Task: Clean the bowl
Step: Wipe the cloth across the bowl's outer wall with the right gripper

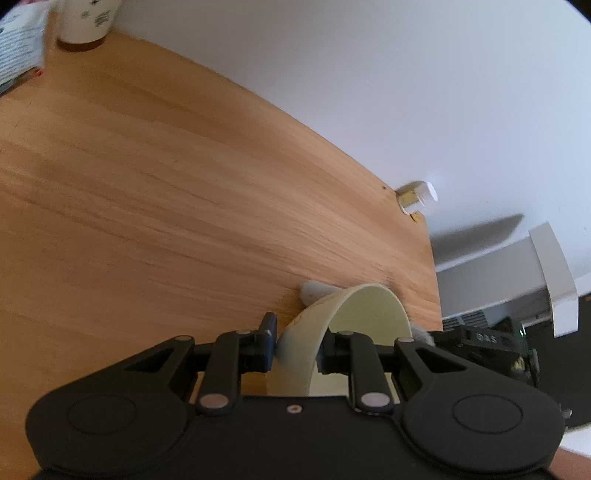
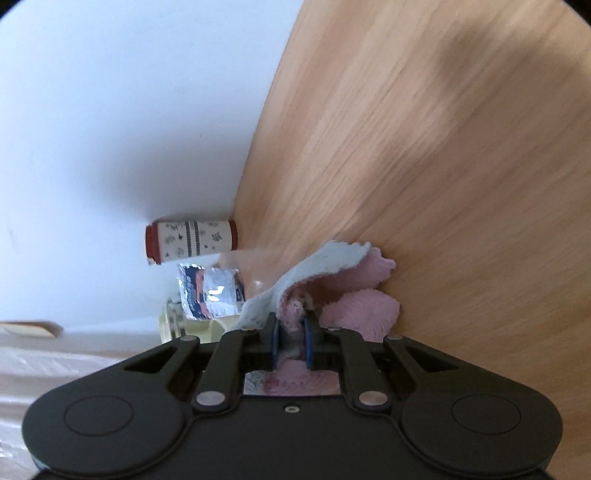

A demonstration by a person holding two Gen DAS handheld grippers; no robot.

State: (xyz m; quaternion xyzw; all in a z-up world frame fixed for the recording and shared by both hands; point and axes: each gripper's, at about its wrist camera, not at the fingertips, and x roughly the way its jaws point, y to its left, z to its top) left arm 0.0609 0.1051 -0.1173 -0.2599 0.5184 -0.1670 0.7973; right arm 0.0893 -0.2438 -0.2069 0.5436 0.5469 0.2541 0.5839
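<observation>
My left gripper (image 1: 297, 341) is shut on the rim of a pale yellow bowl (image 1: 364, 310), which it holds tipped on its side over the wooden table (image 1: 166, 184). Bits of a pale cloth (image 1: 314, 290) show behind the bowl's rim. In the right wrist view my right gripper (image 2: 291, 341) is shut on a pink and light blue cloth (image 2: 351, 291), bunched up against the table (image 2: 443, 147). The other gripper's black body (image 1: 487, 343) shows to the right of the bowl.
A white patterned canister with a brown base (image 1: 86, 22) and a printed packet (image 1: 20, 40) stand at the table's far left corner; they also show in the right wrist view, canister (image 2: 190, 245) and packet (image 2: 212, 291). A small white bottle (image 1: 417, 195) stands by the wall.
</observation>
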